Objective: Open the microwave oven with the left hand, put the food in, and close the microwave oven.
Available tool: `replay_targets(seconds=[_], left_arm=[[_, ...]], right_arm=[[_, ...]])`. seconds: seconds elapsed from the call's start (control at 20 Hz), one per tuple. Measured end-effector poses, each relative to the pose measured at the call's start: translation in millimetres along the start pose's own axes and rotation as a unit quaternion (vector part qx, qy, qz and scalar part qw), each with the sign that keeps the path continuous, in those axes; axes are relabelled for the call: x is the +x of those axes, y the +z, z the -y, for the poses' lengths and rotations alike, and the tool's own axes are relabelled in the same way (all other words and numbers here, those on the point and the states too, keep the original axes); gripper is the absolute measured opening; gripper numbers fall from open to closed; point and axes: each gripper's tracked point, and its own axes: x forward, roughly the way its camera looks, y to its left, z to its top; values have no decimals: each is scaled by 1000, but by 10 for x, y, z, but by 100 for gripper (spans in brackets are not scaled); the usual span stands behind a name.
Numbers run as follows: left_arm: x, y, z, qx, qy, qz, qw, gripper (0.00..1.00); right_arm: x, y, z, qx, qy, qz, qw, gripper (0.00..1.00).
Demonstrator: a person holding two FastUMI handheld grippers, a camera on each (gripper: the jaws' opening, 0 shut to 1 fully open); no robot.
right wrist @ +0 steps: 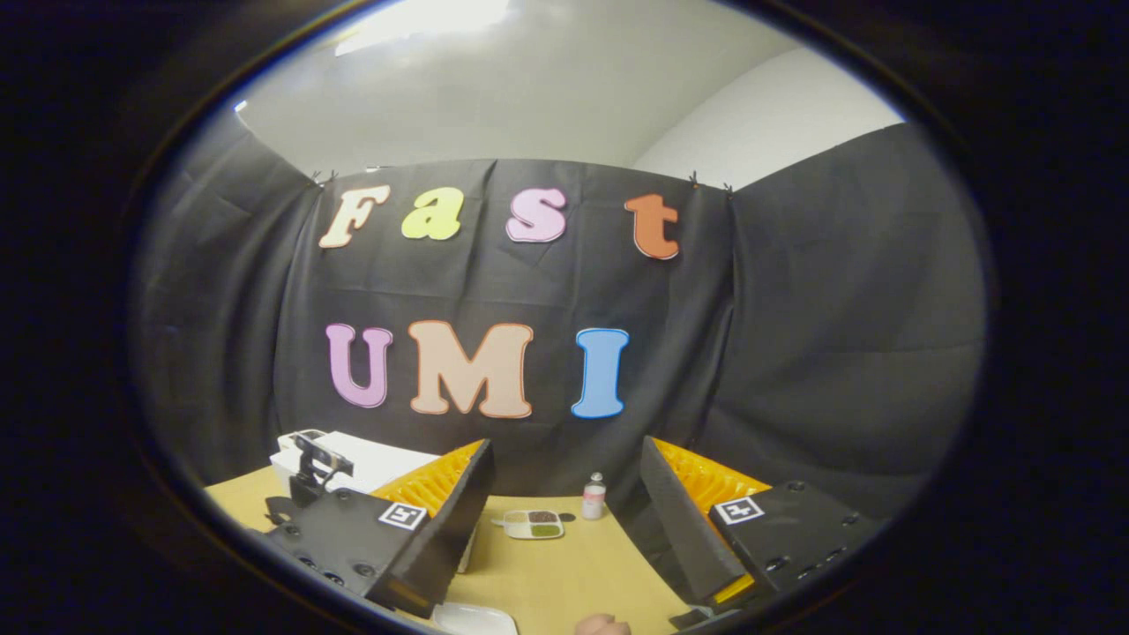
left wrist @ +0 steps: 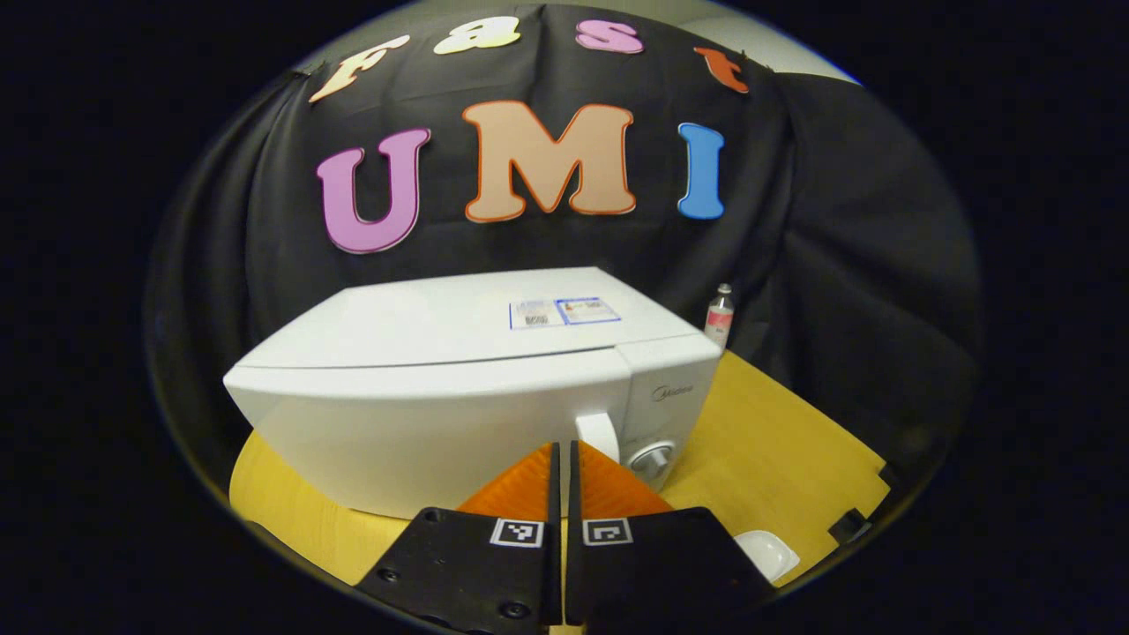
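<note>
- The microwave oven [left wrist: 467,388] sits shut on the yellow desk [left wrist: 776,441], just ahead of the left gripper [left wrist: 564,467], with its white door handle [left wrist: 600,434] at about 1 o'clock from the jaws and the round knob [left wrist: 651,459] a little further toward 2 o'clock.
- The left gripper's jaws are pressed nearly together, only a thin slit between them, and they hold nothing.
- To my eye the step in hand is opening the door, and it has not begun. To do it well, the jaws should part first, come in square to the handle so one finger passes behind it, then pull in an arc that follows the door's hinge instead of tugging straight back, which could drag the oven across the desk.
- The right gripper [right wrist: 564,476] waits well back, jaws spread wide and empty.
- In the right gripper view, a small divided food tray [right wrist: 534,524] lies on the desk at about 11 o'clock between the fingers. One compartment holds something dark and one something green, and I cannot tell more than that.
- A small bottle [right wrist: 594,496] stands just beside the tray, at its 2 o'clock, and its contents are not clear to me.
- A white dish [left wrist: 766,554] lies at the desk's near edge, at 4 o'clock from the left gripper, and looks empty.
</note>
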Motion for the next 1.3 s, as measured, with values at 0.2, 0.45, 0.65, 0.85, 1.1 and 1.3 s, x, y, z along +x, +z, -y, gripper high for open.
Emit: replay_targets(seconds=[0.2, 0.45, 0.65, 0.85, 1.1, 1.3], left_arm=[[-594, 767, -47, 16, 0, 87, 996, 1], [-1229, 1375, -365, -18, 40, 129, 991, 1], [-1596, 1758, -529, -4, 65, 158, 985, 1], [-1856, 2008, -491, -11, 70, 204, 976, 66], [-1971, 1988, -394, 21, 78, 202, 976, 94], [-1999, 2013, -354, 32, 78, 201, 976, 95]], right_arm=[[97, -40, -155, 7, 16, -2, 1000, 96], [204, -80, -404, 21, 46, -5, 999, 96], [251, -119, -626, 22, 73, -10, 997, 96], [265, -122, -810, 35, 91, -12, 995, 96], [242, -118, -836, 29, 95, -10, 995, 96], [223, -127, -813, 37, 92, -11, 995, 96]])
